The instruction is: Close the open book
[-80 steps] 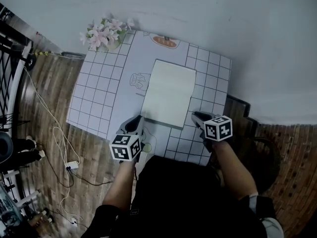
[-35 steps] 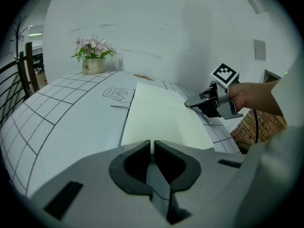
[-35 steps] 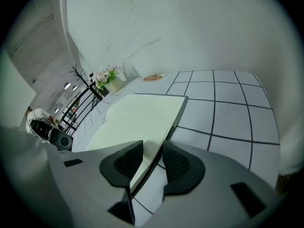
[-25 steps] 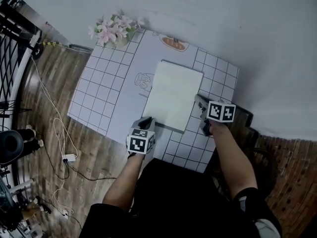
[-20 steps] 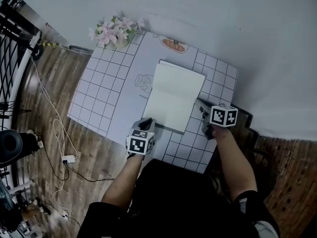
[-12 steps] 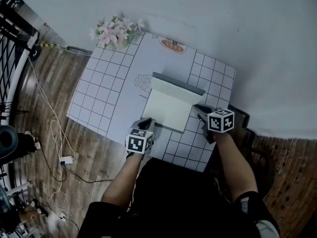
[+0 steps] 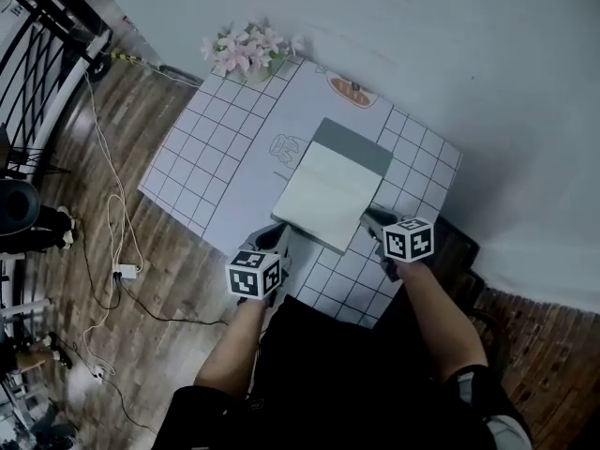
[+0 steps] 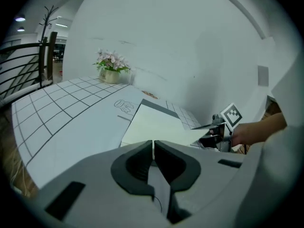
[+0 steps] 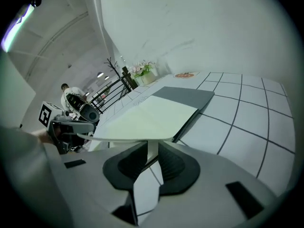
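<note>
The book (image 7: 330, 195) lies on the gridded white table (image 7: 211, 162), with pale pages toward me and a grey cover (image 7: 353, 145) at the far end. My right gripper (image 7: 372, 218) is at its near right corner. There the pale near edge (image 9: 142, 136) is raised off the table and lies across the tips of my right gripper (image 9: 152, 148). Its jaws have just been opening and show a gap. My left gripper (image 7: 279, 236) hovers by the near left corner. In its own view my left gripper (image 8: 153, 146) is shut and empty.
A pot of pink flowers (image 7: 248, 50) stands at the table's far left corner, and a carrot drawing (image 7: 354, 89) marks the far edge. Cables (image 7: 108, 214) trail over the wooden floor on the left, beside a black railing (image 7: 37, 54). A white wall rises behind.
A grey cover has come into sight at the book's far end, a thin band half a second ago, broader now. My left gripper has lifted and drawn back. My right gripper has rolled.
</note>
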Available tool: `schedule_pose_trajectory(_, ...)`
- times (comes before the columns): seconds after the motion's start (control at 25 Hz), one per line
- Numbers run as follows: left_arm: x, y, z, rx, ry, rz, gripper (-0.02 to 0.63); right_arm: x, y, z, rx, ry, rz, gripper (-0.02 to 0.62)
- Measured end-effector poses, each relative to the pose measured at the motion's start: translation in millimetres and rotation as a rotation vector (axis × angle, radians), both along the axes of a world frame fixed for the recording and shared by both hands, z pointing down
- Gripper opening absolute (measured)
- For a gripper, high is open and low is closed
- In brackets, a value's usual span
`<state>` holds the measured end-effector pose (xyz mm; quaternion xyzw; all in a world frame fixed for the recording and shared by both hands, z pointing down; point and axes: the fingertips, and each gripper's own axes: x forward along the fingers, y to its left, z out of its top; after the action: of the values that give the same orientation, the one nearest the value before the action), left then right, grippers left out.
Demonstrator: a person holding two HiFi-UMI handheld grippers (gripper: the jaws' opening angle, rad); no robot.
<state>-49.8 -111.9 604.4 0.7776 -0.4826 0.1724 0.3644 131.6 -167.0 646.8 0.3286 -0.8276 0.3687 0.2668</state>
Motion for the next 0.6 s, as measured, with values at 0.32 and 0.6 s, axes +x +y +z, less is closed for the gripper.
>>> schedule_pose_trajectory(0.32, 11, 19, -17, -0.003, -0.024, -0.168, 0.008, 24, -7, 10, -0.063, -0.01, -0.005, 0.128)
schedule_pose_trajectory(0.6, 30, 47, -23, -0.02, -0.044, -0.212, 0.008, 36, -43, 9, -0.1, -0.006, 0.074, 0.163)
